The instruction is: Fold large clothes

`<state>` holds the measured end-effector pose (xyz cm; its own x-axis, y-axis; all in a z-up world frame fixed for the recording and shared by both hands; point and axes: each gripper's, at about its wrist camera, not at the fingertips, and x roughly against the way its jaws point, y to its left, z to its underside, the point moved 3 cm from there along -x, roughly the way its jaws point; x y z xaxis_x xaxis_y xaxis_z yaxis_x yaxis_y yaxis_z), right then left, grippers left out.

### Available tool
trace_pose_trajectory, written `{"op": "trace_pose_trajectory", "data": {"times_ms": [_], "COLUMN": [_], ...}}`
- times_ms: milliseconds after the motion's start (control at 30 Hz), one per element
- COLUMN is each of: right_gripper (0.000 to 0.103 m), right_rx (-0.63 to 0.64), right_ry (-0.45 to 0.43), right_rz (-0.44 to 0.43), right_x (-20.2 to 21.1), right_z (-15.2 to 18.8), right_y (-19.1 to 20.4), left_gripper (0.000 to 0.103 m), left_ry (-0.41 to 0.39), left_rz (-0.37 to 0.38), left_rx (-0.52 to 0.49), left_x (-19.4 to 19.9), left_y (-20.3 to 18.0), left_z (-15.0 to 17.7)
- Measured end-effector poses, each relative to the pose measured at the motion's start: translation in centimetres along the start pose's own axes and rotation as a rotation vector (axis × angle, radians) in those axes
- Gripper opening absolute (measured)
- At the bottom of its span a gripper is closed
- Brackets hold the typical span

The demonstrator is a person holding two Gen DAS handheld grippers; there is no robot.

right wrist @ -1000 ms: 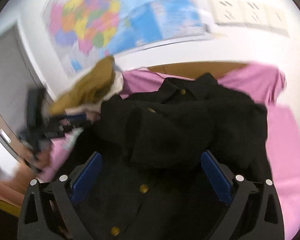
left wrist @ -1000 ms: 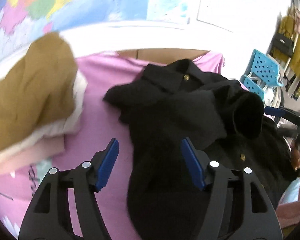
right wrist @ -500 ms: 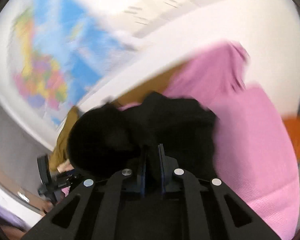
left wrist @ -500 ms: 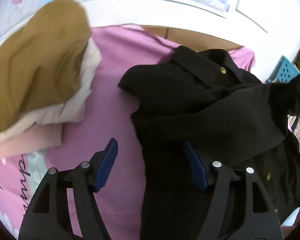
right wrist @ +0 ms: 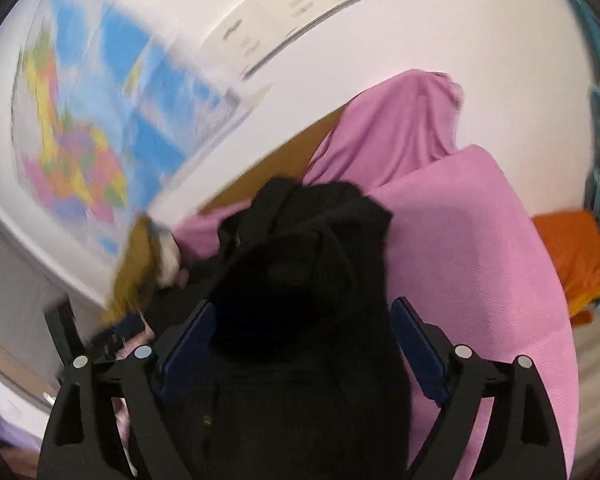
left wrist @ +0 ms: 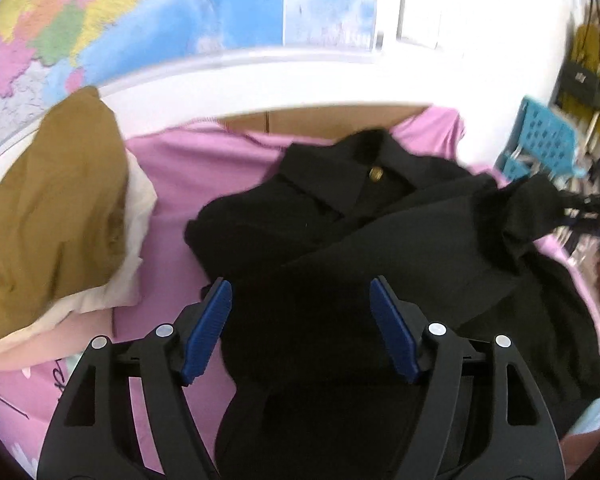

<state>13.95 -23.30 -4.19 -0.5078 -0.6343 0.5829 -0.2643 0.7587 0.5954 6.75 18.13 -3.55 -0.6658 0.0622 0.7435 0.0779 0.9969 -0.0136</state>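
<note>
Since the frame half a second earlier, your right gripper (right wrist: pixel 300 344) has parted its jaws, which then stood shut on dark cloth; the left wrist view has tipped up to take in more of the wall map (left wrist: pixel 148 28).

The black coat (left wrist: pixel 352 240) lies on the pink sheet (left wrist: pixel 204 172), collar and brass button (left wrist: pixel 376 173) at the far end, hem toward you, so its long axis runs near to far. A sleeve is folded across the chest toward the right, its cuff (left wrist: pixel 532 212) bunched at the right edge. Your left gripper (left wrist: pixel 300 328) hovers spread wide over the near, left part of the body, holding nothing. The right gripper sits against the cuff, cloth between its open fingers. The tan garment pile (left wrist: pixel 48 216) lies well left, apart.

The cuff is nearer your right hand; the left flank is nearer your left.
</note>
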Motion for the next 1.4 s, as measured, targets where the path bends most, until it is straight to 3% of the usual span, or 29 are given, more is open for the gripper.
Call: {"op": "trace_pose_trajectory", "data": {"times_ms": [67, 133, 200, 333, 400, 467, 533, 567, 600, 667, 733, 800, 867, 1000, 1033, 1133, 1200, 1267, 1333, 1400], "right_gripper": [0.078, 0.019, 0.003, 0.003, 0.004, 0.010, 0.056, 0.061, 0.062, 0.062, 0.076, 0.076, 0.073, 0.036, 0.033, 0.036, 0.043, 0.043, 0.054, 0.062], "right_rx": [0.019, 0.048, 0.099, 0.155, 0.129, 0.101, 0.090, 0.072, 0.049, 0.009, 0.037, 0.095, 0.193, 0.283, 0.275, 0.224, 0.188, 0.211, 0.272, 0.351], "right_ry": [0.022, 0.044, 0.024, -0.093, -0.073, 0.005, 0.052, 0.037, 0.018, -0.006, -0.019, -0.003, 0.007, 0.067, 0.085, 0.139, 0.111, 0.057, -0.006, -0.011], "right_rz": [0.006, -0.007, 0.008, -0.068, -0.045, 0.060, 0.255, 0.299, 0.279, 0.206, 0.105, 0.077, 0.127, 0.214, 0.248, 0.330, 0.347, 0.358, 0.305, 0.273], "right_x": [-1.6, -2.6, -2.8, -0.8, -0.7, -1.5, -1.7, -1.3, -0.7, 0.5, 1.1, 0.7, -0.5, -3.9, -4.7, -6.3, -5.2, -3.4, -1.0, 0.3], "right_z": [-0.6, -1.5, -2.9, -5.7, -5.9, -5.2, -4.2, -3.8, -3.4, -2.7, -2.1, -1.7, -1.4, -1.3, -1.3, -1.3, -1.1, -1.0, -0.4, 0.8], "right_y": [0.6, 1.0, 1.7, 2.6, 1.8, 0.0, -2.0, -2.6, -3.0, -3.2, -1.7, -0.1, 1.6, 1.9, 1.3, -0.6, -1.2, -0.5, 1.5, 3.4], "left_gripper": [0.072, 0.069, 0.069, 0.064, 0.063, 0.064, 0.065, 0.065, 0.065, 0.069, 0.069, 0.067, 0.067, 0.069, 0.069, 0.071, 0.077, 0.078, 0.078, 0.077], "left_ry": [0.040, 0.050, 0.052, 0.031, 0.025, 0.015, 0.031, 0.042, 0.045, 0.055, 0.060, 0.031, -0.017, -0.094, -0.090, 0.009, 0.081, 0.090, 0.078, 0.046], "left_rz": [-0.026, -0.079, -0.068, -0.161, -0.160, -0.170, -0.174, -0.171, -0.170, -0.171, -0.165, -0.158, -0.129, -0.045, -0.043, -0.044, -0.066, -0.021, -0.034, -0.037], "left_rx": [0.009, 0.032, 0.089, 0.137, 0.148, 0.115, 0.098, 0.102, 0.107, 0.118, 0.139, 0.147, 0.151, 0.113, 0.084, 0.059, 0.091, 0.161, 0.193, 0.184], "left_x": [-1.9, -3.1, -3.4, -2.7, -2.1, -1.5, -1.4, -1.4, -1.5, -1.8, -1.7, -0.8, 0.7, 2.7, 2.5, -0.8, -3.2, -3.7, -2.7, -1.2], "left_y": [0.4, 1.5, 3.0, 5.2, 5.5, 5.2, 5.1, 5.2, 5.3, 5.6, 5.9, 5.8, 5.2, 3.1, 2.5, 1.8, 3.0, 4.3, 5.0, 5.2], "left_z": [0.4, 0.8, 0.9, 1.3, 1.9, 2.4, 2.9, 3.1, 3.2, 3.2, 3.0, 2.6, 2.2, 1.0, 0.9, 0.9, 1.3, 1.5, 1.6, 2.0]}}
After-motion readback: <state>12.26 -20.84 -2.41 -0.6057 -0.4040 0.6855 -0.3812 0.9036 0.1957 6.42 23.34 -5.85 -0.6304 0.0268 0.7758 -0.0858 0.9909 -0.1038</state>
